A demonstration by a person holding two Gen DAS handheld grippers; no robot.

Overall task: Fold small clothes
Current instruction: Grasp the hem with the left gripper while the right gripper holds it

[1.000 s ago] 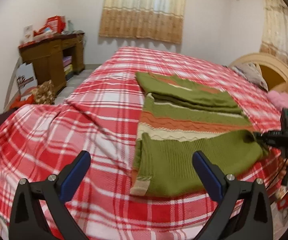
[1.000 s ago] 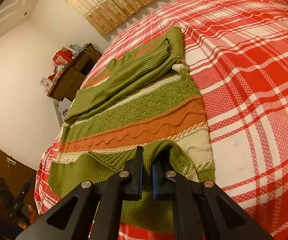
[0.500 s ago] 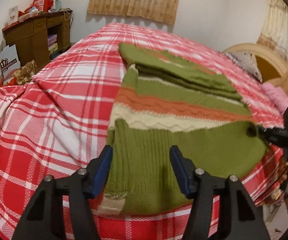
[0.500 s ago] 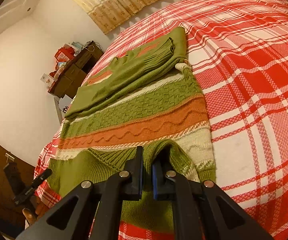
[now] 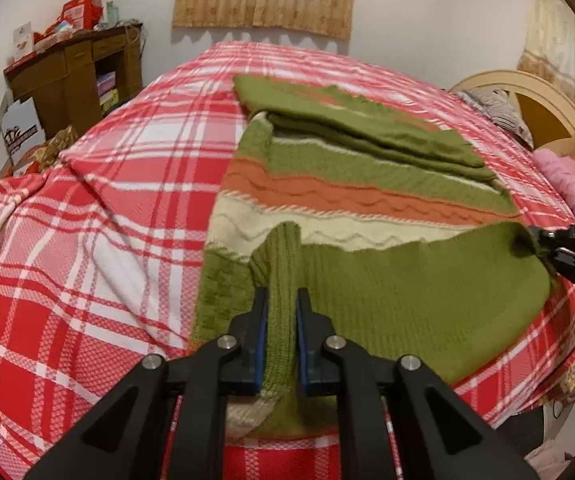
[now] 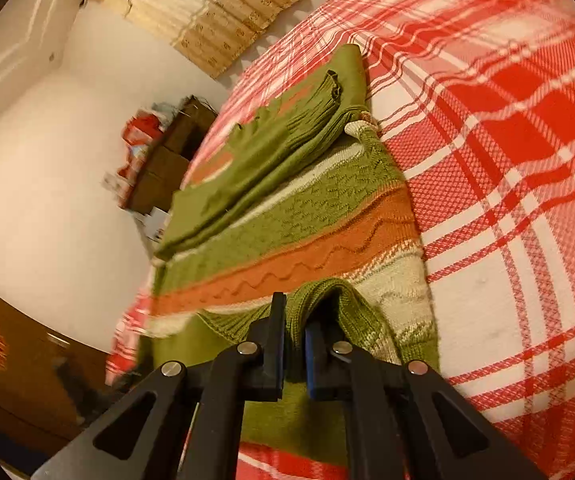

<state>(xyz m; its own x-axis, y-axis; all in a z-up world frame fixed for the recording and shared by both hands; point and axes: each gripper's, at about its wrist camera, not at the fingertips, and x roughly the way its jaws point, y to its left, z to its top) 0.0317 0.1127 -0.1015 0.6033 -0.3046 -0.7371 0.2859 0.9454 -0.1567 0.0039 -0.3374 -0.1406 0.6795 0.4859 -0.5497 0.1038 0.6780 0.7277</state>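
One striped sweater (image 5: 351, 200) lies on the plaid bed (image 5: 119, 184); my left tongs (image 5: 281, 308) and right tongs (image 6: 295, 332) each pinch its green hem.

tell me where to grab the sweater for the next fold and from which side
Grip the sweater at its two near hem corners, coming in from the foot edge of the bed. That ribbed green edge bunches into pinchable ridges, as the left gripper and right gripper both show.

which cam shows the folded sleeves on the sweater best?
Left wrist view: the folded sleeves lie sharp and unobstructed across the far end of the sweater. The right wrist view shows them too, but tilted and motion-blurred.
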